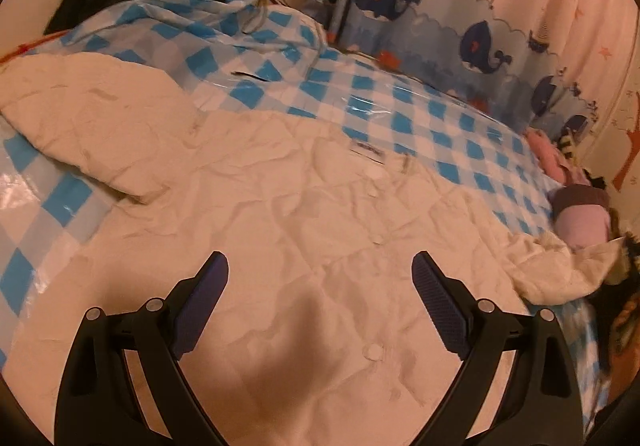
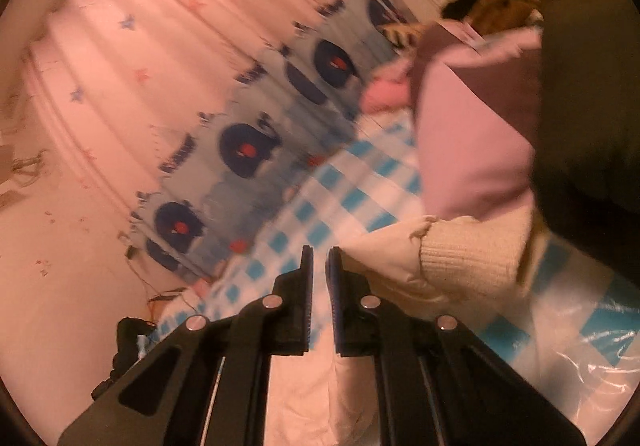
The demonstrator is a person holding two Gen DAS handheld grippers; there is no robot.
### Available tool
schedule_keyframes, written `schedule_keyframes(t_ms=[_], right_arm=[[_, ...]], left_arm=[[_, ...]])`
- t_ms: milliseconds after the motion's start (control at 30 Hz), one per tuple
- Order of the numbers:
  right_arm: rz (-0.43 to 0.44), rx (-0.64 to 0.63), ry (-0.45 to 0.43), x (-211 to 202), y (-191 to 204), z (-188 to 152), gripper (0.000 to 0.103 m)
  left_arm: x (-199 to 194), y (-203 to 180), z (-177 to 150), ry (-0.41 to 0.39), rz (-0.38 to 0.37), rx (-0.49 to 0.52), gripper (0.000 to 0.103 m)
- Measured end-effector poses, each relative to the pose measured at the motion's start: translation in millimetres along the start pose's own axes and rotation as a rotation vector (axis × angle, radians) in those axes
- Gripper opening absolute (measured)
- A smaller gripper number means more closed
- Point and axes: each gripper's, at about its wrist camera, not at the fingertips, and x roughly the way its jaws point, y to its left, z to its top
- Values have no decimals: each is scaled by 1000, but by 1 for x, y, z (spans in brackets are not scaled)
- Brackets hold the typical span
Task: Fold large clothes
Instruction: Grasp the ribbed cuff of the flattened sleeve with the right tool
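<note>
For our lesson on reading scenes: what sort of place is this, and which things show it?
Probably a child's bedroom. A white quilted jacket lies spread on a bed under a blue-and-white checked plastic cover, beside a long curtain printed with navy whales and boats, with pink and lilac clothes piled at the bed's edge.

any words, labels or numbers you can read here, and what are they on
None can be read.
Neck label on the white jacket: dark print, too small and blurred to read.
White tag on the pink garment: blurred, unreadable.
Whale curtain: pictures only, no lettering visible.
Checked plastic sheet: no text visible.
</note>
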Motion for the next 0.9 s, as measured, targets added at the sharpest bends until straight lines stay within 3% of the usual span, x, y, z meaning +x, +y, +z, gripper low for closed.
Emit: schedule_keyframes(t_ms=[167,233,333,433,500,567,733,833,900], right_arm=[[23,-107,-9,4,47,5,7],[45,-131,-12,7,63,5,7],[71,-190,3,18,97,2,7],[80,-178,21,18,111,-3,7],[82,-91,77,14,93,-5,16],[31,2,89,1,60,-15,86],[-160,145,116,-36,-38,-48,88],[-189,309,133,-41,-96,-54,88],[-211,326,138,-36,-112,-52,88]], left_arm=[[9,18,1,24,7,-45,89],[9,27,3,32,-44,-93,89],[7,33,5,6,-14,-98,89],[9,41,7,18,-41,-129,89],[8,44,8,15,-35,-137,89],[8,46,8,18,-42,-149,89],[13,42,2,38,-40,-147,89],[14,37,-1,41,-35,-131,89],[16,33,-1,41,-28,-121,89]])
